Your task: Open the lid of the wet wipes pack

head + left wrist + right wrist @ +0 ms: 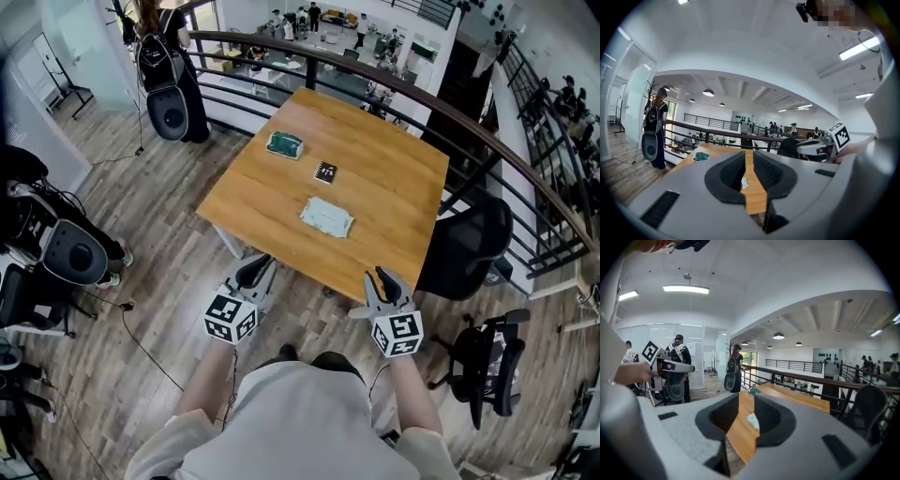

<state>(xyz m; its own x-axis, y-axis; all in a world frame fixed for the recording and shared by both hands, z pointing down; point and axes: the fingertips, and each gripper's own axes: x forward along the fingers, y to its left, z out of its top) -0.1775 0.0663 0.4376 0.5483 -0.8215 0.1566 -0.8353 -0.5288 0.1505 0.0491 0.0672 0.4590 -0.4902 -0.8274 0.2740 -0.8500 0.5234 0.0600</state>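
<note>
The left gripper point(255, 272) and right gripper point(382, 279) hover off the light wooden desk's point(394, 169) near edge, jaws apart and empty. The flat pale-green wet wipes pack point(326, 217) lies mid-desk, toward that edge. Best to pin its body with one and peel the lid with the other

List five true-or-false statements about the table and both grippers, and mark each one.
1. Three things lie on the table. True.
2. The right gripper holds the wet wipes pack. False: its fingers stand apart, empty.
3. The green packet lies beyond the pack. True.
4. The small black item rests on the pack. False: it lies apart, between pack and packet.
5. The fingers of the left gripper are shut. False: apart, nothing between.
</note>
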